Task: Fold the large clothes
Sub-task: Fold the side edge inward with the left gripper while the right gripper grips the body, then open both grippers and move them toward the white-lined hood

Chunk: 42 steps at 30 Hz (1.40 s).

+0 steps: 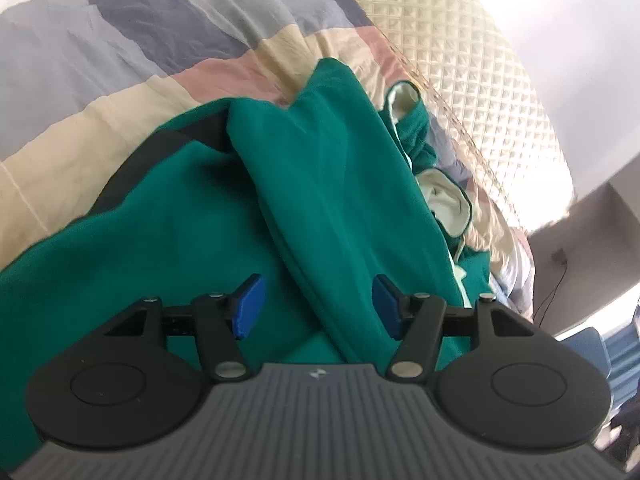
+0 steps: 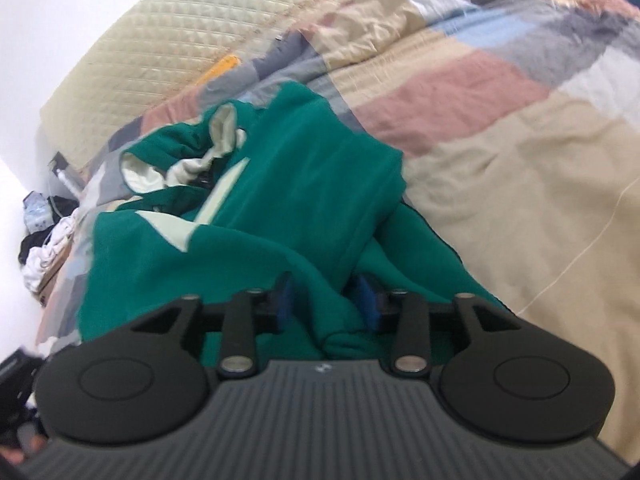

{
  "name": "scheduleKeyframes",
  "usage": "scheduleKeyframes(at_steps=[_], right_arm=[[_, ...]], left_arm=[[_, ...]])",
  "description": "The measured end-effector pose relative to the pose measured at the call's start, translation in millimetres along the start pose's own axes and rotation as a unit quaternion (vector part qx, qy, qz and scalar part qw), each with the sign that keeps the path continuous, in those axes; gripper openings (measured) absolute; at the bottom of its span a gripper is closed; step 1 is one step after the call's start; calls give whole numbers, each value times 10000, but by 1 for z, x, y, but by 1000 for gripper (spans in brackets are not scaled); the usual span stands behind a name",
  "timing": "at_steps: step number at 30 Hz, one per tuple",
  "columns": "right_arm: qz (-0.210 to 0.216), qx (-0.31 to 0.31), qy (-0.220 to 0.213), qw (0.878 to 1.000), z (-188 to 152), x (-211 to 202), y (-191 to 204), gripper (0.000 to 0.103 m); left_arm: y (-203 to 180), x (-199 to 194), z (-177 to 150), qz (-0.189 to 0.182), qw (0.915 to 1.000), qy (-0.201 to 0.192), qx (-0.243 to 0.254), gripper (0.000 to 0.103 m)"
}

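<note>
The green hoodie (image 1: 328, 184) lies bunched on the quilt (image 1: 120, 40), soft and floppy, so both the left gripper (image 1: 318, 306) and right gripper (image 2: 325, 300), open over loose folds, should probably take an edge.

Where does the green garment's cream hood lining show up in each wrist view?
Left wrist: the cream hood lining sits right of centre, at the right edge of the green garment.
Right wrist: it lies upper left, at the garment's far end.
Shared landmark: the quilted cream headboard behind the patchwork bedspread.
</note>
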State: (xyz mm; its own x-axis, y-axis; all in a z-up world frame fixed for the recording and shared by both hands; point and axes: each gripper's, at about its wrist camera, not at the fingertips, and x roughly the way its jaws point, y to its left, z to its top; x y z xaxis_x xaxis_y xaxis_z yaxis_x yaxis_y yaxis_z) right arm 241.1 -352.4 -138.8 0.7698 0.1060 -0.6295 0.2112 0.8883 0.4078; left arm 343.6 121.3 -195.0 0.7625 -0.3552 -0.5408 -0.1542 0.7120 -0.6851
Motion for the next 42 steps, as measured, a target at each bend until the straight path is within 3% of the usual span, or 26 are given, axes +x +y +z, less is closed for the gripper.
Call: scheduleKeyframes(at_steps=[2, 4, 8, 11, 14, 16, 19, 22, 26, 33, 36, 38, 41, 42], right_arm=[[90, -129, -109, 9998, -1, -7, 6, 64], [188, -359, -21, 9992, -5, -8, 16, 64], [-269, -1008, -57, 9945, -12, -1, 32, 63], [-423, -990, 116, 9941, -13, 12, 32, 63], [-430, -922, 170, 9947, -12, 20, 30, 63], [-345, -881, 179, 9954, -10, 23, 31, 63], [-148, -949, 132, 9953, -10, 23, 36, 64], [131, -933, 39, 9955, -12, 19, 40, 64], [200, -1239, 38, 9921, -18, 16, 53, 62], [-163, -1846, 327, 9821, -34, 40, 59, 61], [-225, -2018, 308, 9787, -39, 43, 63, 62], [-203, -2008, 284, 9790, -39, 40, 62, 62], [-77, -1856, 216, 9824, -36, 33, 60, 61], [-41, -1846, 176, 9827, -35, 29, 60, 61]], left_arm=[[5, 9, 6, -1, 9999, 34, -110, 65], [11, 19, 11, 96, 9998, 58, -155, 65], [22, 37, 21, -35, 9992, 81, -397, 64], [29, 50, 25, -228, 9961, 136, -838, 62], [26, 59, 24, -177, 9976, 96, -659, 43], [26, 65, 24, -168, 9982, 90, -576, 18], [21, 64, 27, -149, 9988, -97, -453, 6], [13, 45, 37, -198, 9979, -556, -253, 5], [15, 20, 51, 235, 9932, -1136, -134, 5], [25, 46, 42, 1256, 9897, -541, 419, 6], [19, 50, 40, 1389, 9865, -491, 712, 6], [23, 42, 39, 1293, 9888, -468, 572, 7], [24, 19, 33, 1170, 9908, -508, 449, 20], [21, 12, 31, 1170, 9906, -525, 475, 32]])
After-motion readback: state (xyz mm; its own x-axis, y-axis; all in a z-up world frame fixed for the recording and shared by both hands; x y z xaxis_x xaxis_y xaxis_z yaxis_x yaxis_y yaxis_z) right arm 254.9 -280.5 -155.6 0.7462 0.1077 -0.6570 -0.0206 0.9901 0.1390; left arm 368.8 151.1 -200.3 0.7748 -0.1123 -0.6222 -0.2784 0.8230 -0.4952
